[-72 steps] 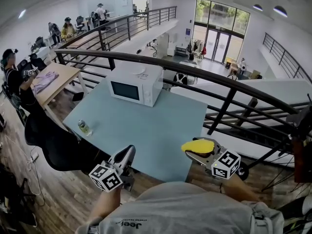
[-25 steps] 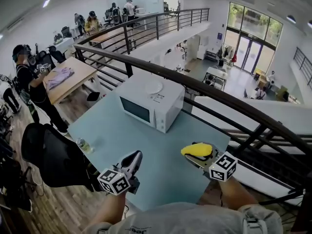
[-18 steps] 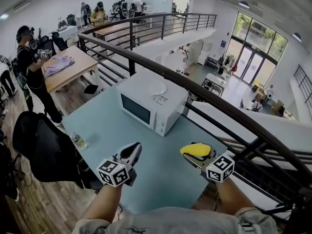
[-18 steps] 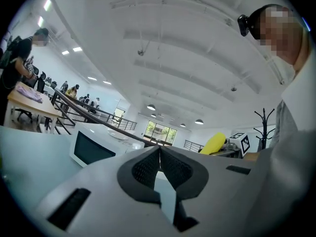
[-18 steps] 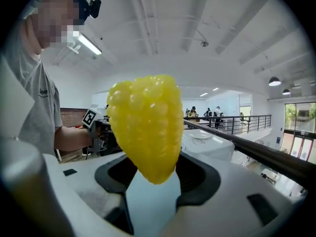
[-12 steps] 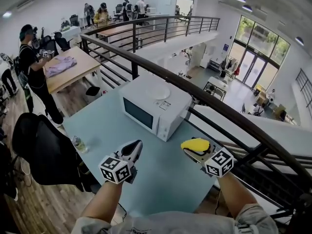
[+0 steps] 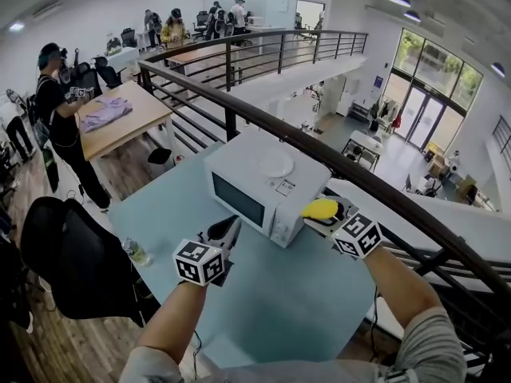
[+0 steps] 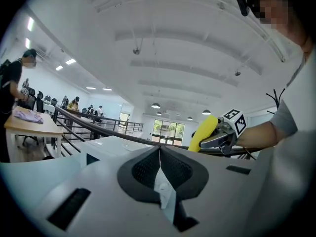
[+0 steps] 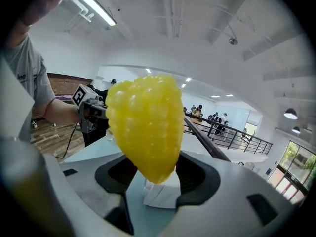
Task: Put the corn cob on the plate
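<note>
A yellow corn cob (image 7: 320, 208) is clamped in my right gripper (image 7: 324, 214), which hovers just off the right front corner of a white microwave (image 7: 263, 190). A white plate (image 7: 274, 163) lies on top of the microwave. In the right gripper view the corn cob (image 9: 145, 125) stands up between the jaws of the right gripper (image 9: 159, 179). My left gripper (image 7: 229, 228) is shut and empty, held level in front of the microwave door. In the left gripper view its pads meet (image 8: 159, 157), and the corn cob (image 8: 203, 132) shows to the right.
The microwave stands on a pale blue table (image 7: 303, 302) against a black railing (image 7: 375, 183). A small bottle (image 7: 136, 251) sits at the table's left edge beside a black chair (image 7: 72, 262). Several people stand around a wooden table (image 7: 120, 114) at far left.
Both grippers have moved forward towards the microwave, and the right one has rolled. The corn cob stays in the right gripper. The left gripper stays shut.
</note>
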`<state>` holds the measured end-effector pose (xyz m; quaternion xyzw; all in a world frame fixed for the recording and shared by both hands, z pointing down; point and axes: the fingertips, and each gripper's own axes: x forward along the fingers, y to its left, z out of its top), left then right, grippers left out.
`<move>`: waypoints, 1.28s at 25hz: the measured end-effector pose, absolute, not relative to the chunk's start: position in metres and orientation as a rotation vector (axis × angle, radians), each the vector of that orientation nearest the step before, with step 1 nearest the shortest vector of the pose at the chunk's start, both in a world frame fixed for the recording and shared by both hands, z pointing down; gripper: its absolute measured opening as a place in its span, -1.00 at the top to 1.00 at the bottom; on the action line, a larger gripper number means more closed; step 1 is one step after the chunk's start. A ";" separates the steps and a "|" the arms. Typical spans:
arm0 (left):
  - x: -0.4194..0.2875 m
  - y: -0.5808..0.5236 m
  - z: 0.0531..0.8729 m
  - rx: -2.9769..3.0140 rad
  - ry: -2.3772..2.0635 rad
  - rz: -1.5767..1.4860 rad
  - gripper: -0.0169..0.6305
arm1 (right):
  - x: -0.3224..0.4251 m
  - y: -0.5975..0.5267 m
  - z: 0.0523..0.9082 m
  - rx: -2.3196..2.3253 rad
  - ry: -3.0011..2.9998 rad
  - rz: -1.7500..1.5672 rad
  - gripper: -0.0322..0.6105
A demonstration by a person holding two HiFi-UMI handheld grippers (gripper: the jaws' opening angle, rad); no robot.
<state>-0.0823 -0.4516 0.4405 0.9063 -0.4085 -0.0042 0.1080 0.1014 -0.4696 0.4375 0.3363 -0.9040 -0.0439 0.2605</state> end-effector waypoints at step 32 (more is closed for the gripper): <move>-0.050 -0.647 0.462 2.707 -1.260 0.068 0.89 | 0.063 -0.730 0.490 0.506 -2.044 -0.110 0.11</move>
